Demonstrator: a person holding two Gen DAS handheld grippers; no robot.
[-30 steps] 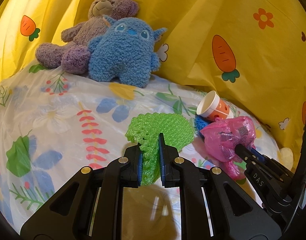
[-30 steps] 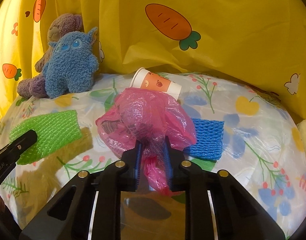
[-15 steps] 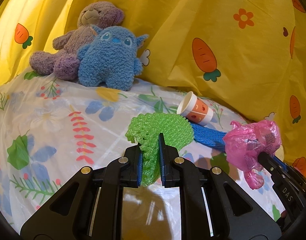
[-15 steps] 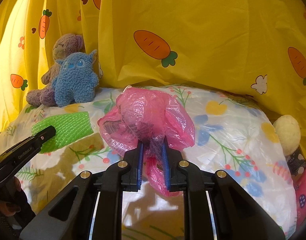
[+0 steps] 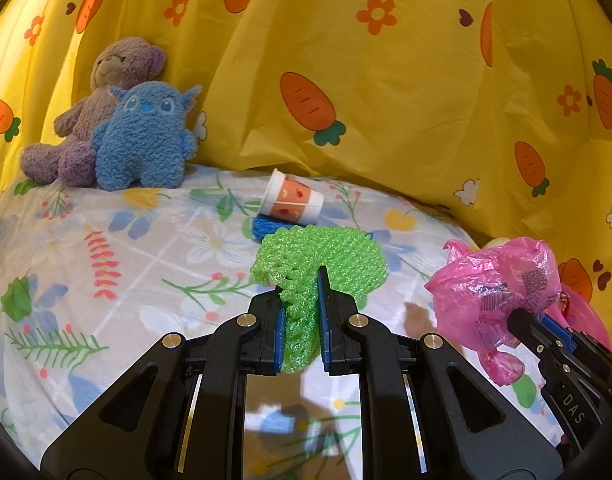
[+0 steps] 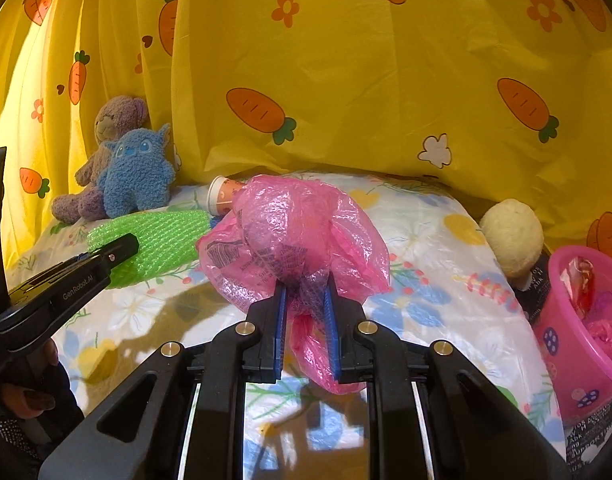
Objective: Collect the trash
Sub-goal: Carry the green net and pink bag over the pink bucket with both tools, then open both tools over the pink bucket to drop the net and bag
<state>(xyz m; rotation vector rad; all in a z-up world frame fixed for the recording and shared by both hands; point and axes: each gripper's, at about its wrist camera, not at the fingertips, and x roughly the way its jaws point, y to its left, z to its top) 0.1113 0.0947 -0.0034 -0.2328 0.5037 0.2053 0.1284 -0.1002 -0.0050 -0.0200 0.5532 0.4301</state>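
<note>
Two grippers each pinch trash above the floral plastic sheet (image 5: pixel 106 216). The left gripper (image 5: pixel 300 312) clamps a green foam net sleeve (image 5: pixel 321 256), fanned out level. Behind lies a white-and-orange paper cup (image 5: pixel 292 202), mouth pointing left. The right gripper (image 6: pixel 306 320) grips a crumpled pink plastic bag (image 6: pixel 294 240) beside a pink plastic bin (image 6: pixel 581 332).

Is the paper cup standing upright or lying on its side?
On its side. The paper cup lies with its open mouth facing left, resting partly on the blue foam net.
</note>
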